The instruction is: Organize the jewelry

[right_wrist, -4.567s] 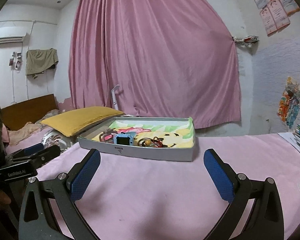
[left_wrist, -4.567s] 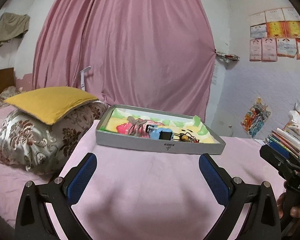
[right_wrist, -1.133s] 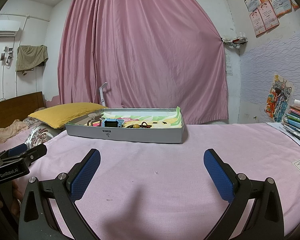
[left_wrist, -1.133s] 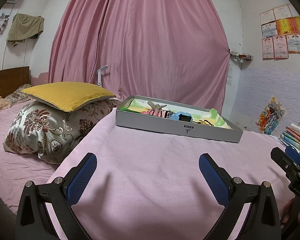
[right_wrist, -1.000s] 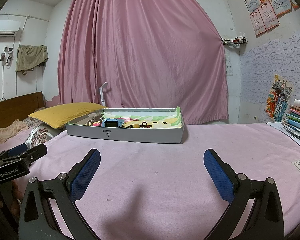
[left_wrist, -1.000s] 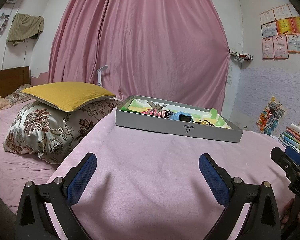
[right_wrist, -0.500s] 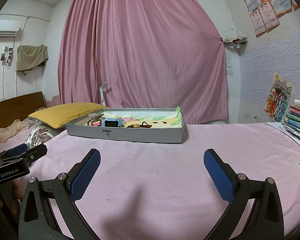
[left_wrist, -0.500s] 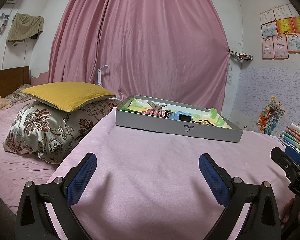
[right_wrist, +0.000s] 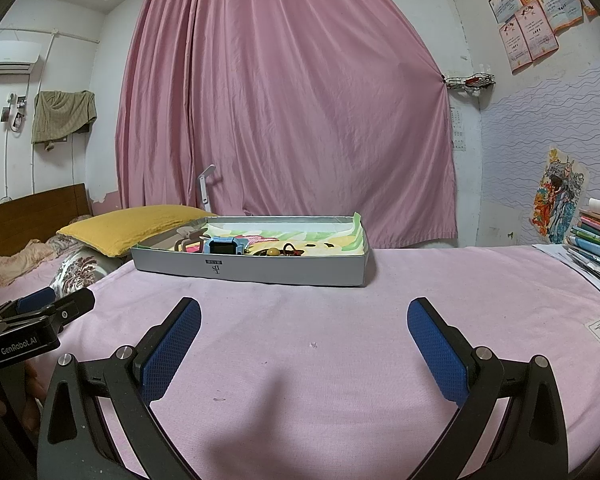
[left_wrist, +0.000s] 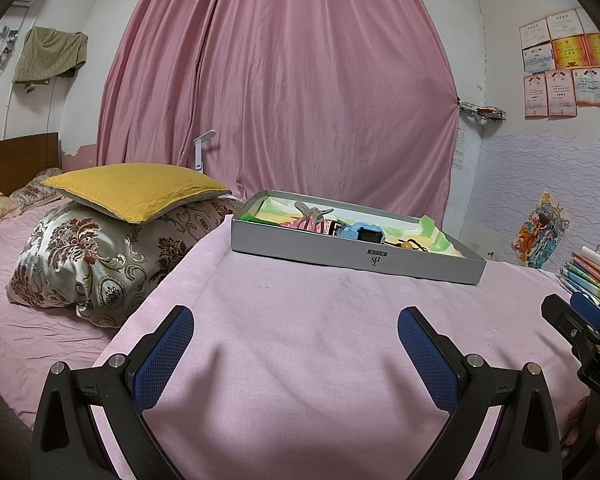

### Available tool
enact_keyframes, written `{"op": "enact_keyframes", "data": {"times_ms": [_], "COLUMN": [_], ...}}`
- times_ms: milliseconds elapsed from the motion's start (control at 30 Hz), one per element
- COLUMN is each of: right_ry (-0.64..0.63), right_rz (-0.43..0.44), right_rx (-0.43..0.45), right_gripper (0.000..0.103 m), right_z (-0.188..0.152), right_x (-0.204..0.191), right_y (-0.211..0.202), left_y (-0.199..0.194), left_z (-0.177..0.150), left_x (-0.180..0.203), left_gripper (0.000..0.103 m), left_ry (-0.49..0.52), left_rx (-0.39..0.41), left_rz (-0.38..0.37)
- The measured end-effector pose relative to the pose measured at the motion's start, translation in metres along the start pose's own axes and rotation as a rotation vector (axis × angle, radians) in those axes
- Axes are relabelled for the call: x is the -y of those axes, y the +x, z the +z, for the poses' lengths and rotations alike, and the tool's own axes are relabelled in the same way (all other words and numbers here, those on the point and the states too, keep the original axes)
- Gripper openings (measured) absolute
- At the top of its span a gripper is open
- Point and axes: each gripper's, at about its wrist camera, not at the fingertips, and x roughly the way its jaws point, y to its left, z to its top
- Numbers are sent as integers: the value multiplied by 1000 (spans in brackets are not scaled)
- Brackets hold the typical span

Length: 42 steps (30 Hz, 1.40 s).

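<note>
your left gripper (left_wrist: 296,336) and right gripper (right_wrist: 304,332) gape wide, empty; jewelry tray (right_wrist: 260,270) lies well ahead, so reach forward.

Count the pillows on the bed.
2. A yellow pillow lies on top of a floral patterned pillow, both left of the grey tray. Crumpled bedding near the headboard may hide more.
</note>
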Motion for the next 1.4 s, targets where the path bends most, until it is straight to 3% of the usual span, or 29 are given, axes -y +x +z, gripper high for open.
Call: {"op": "enact_keyframes", "data": {"times_ms": [1100,1400], "right_ry": [0,0], "right_rz": [0,0], "right_rx": [0,0], "right_gripper": [101,101], "right_z": [0,0], "right_x": [0,0], "right_y": [0,0], "left_y": [2,0], "left_z": [0,-1], "left_x": [0,-2], "left_gripper": [102,102], "left_ry": [10,6], "left_rx": [-20,-34], "left_rz": [0,29]}}
